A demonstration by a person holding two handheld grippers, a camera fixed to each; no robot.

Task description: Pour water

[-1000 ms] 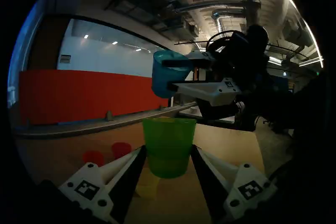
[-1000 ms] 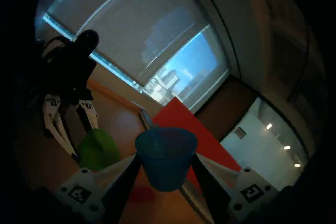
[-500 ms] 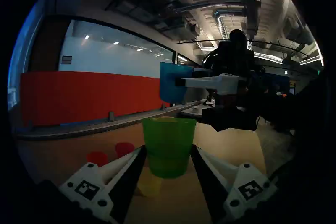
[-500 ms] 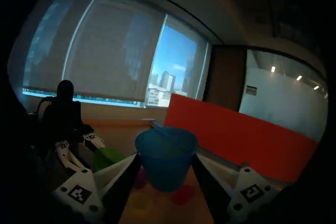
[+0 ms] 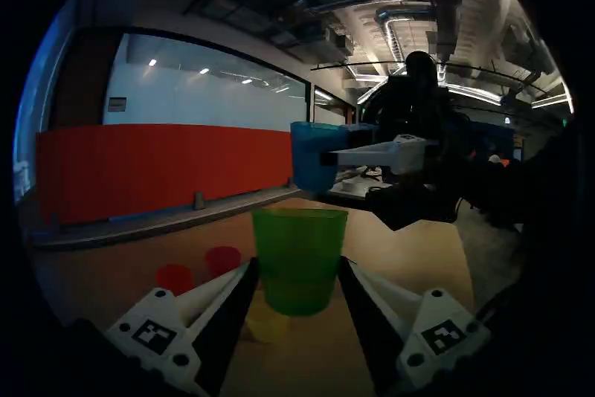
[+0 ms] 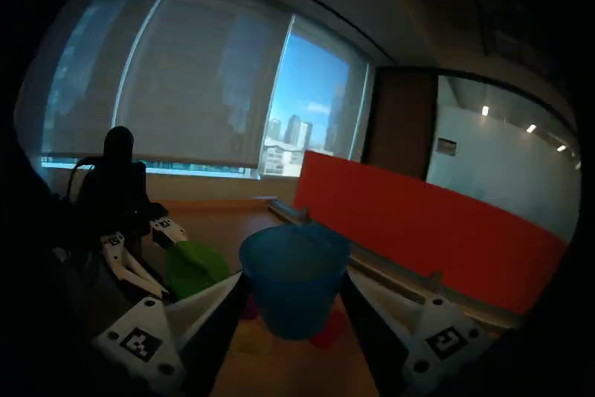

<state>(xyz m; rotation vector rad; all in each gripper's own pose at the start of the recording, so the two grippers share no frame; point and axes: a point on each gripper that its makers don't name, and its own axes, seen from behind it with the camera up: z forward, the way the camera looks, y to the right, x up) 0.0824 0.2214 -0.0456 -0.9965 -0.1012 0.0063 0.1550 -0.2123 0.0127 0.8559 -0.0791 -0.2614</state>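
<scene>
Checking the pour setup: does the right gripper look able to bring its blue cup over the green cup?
Probably yes. The right gripper holds the blue cup upright, a little above and beyond the green cup clamped in the left gripper, and nothing stands between them.

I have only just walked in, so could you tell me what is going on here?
A person works two grippers. The left gripper is shut on a green cup, held upright. The right gripper is shut on a blue cup, also upright, so nothing is pouring. Two red cups stand on the table.
</scene>
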